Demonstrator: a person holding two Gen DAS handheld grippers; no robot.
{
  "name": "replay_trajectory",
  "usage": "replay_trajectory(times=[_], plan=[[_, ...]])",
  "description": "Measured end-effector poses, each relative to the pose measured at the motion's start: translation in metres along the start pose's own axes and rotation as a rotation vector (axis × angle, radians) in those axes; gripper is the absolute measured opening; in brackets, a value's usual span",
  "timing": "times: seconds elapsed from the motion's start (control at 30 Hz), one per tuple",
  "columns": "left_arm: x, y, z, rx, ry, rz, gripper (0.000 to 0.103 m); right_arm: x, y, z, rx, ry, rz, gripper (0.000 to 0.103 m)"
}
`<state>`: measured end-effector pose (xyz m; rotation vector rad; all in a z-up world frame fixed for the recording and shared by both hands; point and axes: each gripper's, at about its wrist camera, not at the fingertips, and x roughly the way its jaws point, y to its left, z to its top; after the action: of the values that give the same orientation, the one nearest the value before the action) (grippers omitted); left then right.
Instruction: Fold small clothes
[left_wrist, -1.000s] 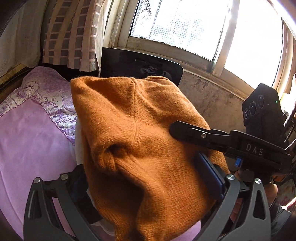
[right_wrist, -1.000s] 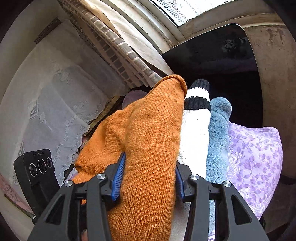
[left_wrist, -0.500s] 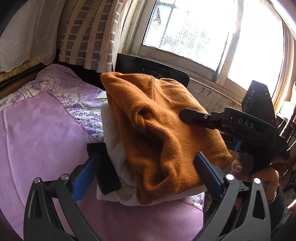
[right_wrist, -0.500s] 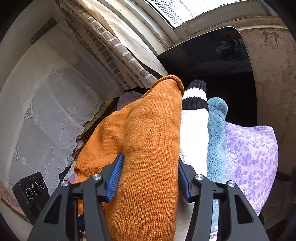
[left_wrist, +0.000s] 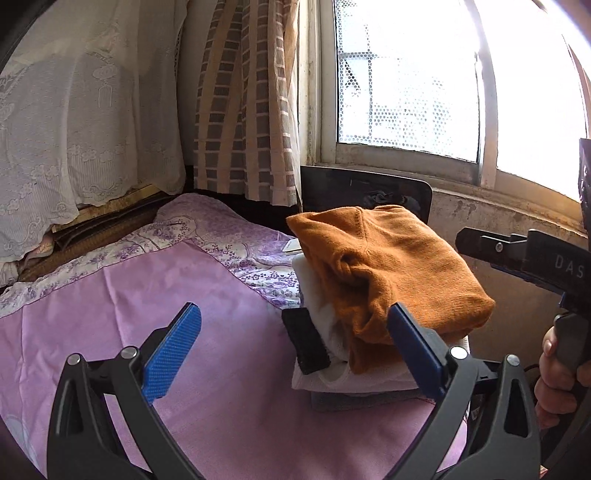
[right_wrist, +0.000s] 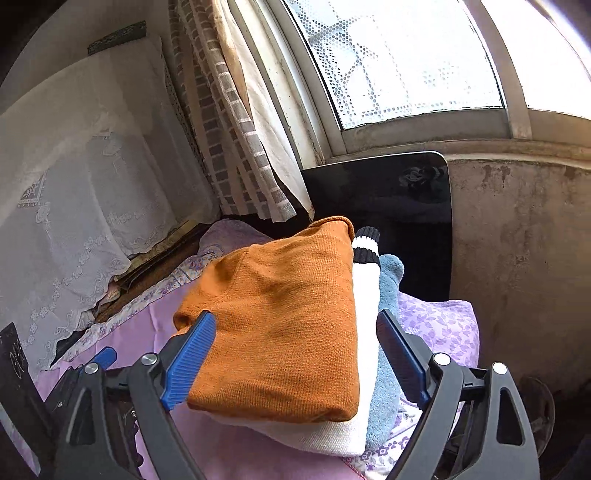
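A folded orange knit sweater lies on top of a stack on the pink bed sheet. Under it is a white knit with black cuffs, and a blue-grey towel-like piece is at the bottom. The orange sweater also shows in the right wrist view. My left gripper is open and empty, back from the stack. My right gripper is open, its pads on either side of the stack, and it shows at the right of the left wrist view.
A black glossy panel leans against the stained wall under the window. Checked and lace curtains hang at the back left. A floral purple cloth lies under the stack at the bed's edge.
Both grippers have opened and let go of the orange sweater. Both have drawn back. The sweater now rests on the stack.
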<state>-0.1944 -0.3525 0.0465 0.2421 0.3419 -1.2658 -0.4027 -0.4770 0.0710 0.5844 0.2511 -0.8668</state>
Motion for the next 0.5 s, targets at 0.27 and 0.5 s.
replay_trajectory(times=[0.27, 0.5], plan=[[-0.027, -0.002, -0.006, 0.040, -0.031, 0.059, 0.098, -0.041, 0.028, -0.010, -0.100, -0.014, -0.032, 0.099], [-0.053, -0.008, -0.009, 0.066, -0.066, 0.074, 0.098, -0.060, 0.037, -0.022, -0.133, 0.001, -0.031, 0.099]])
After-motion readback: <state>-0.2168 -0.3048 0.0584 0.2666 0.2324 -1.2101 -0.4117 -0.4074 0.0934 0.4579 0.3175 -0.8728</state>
